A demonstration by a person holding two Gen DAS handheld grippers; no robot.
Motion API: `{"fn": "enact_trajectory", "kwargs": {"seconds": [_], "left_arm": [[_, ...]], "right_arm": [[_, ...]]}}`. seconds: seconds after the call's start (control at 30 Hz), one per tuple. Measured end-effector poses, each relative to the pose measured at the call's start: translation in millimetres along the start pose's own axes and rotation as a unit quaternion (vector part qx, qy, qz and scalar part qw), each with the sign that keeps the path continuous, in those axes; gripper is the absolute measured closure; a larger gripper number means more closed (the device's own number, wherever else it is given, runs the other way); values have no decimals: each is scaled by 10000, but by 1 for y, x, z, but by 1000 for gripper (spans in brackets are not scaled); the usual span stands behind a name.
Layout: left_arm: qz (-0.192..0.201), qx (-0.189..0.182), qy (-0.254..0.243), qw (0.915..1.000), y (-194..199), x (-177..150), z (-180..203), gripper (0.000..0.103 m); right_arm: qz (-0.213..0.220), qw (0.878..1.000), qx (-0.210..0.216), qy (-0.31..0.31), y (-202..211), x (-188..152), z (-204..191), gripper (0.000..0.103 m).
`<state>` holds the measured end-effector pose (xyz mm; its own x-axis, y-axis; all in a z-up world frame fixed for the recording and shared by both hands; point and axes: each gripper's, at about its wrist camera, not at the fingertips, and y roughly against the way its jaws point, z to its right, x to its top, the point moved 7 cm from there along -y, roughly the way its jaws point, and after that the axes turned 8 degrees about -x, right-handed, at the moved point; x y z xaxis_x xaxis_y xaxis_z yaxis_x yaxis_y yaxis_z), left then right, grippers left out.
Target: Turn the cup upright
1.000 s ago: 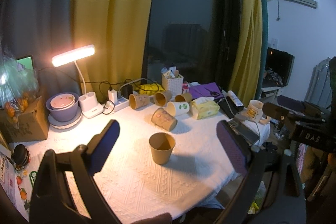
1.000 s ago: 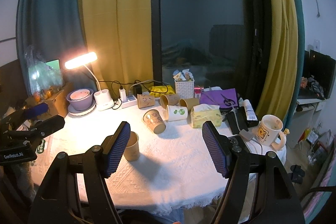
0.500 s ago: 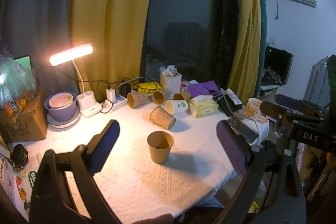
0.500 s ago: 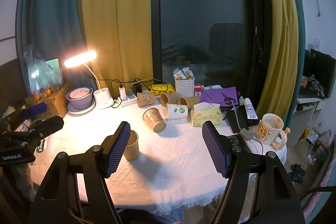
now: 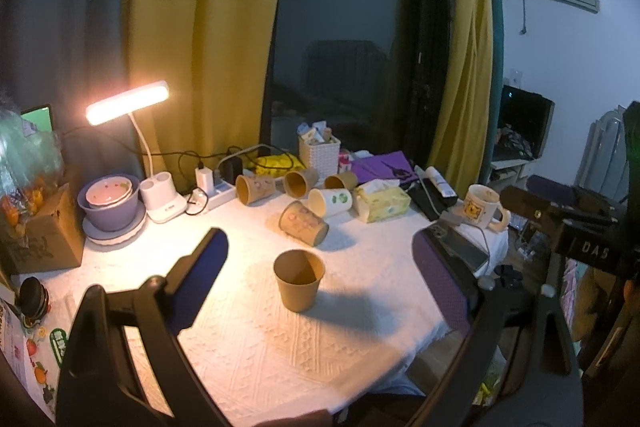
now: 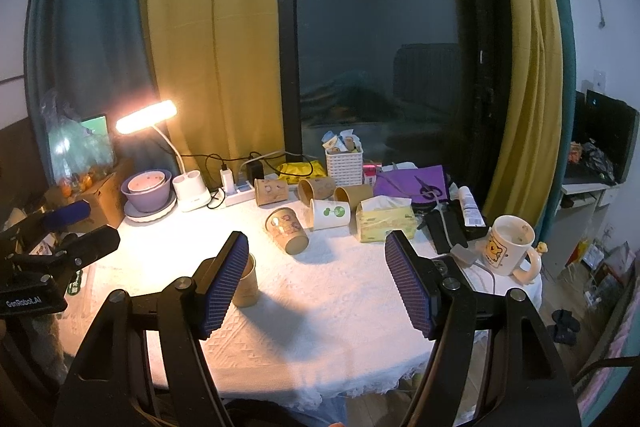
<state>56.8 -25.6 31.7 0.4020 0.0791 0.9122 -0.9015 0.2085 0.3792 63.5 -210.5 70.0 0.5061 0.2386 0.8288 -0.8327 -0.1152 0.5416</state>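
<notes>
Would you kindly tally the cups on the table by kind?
Brown paper cups, upright: 1
Brown paper cups, on their side: 4
White paper cups, on their side: 1
Ceramic mugs: 1
Total: 7

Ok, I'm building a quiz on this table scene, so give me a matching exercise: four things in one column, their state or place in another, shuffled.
Things:
1. plain brown paper cup
2. white paper cup with green print
3. cream ceramic mug with yellow cartoon
4. purple plastic bowl

States or places:
A. lying on its side
B. beside the lit desk lamp, on a plate
C. standing upright near the table's middle
D. upright at the right table edge

Pairs: 1-C, 2-A, 3-D, 4-B
</notes>
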Motion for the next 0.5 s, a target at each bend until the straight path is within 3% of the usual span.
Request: {"fn": "enact_trajectory", "kwargs": {"seconds": [0.5], "left_arm": [[115,18,113,9999,3,-6,-10,9]], "right_arm": [[-87,9999,2,54,-7,1,-3,29]]}}
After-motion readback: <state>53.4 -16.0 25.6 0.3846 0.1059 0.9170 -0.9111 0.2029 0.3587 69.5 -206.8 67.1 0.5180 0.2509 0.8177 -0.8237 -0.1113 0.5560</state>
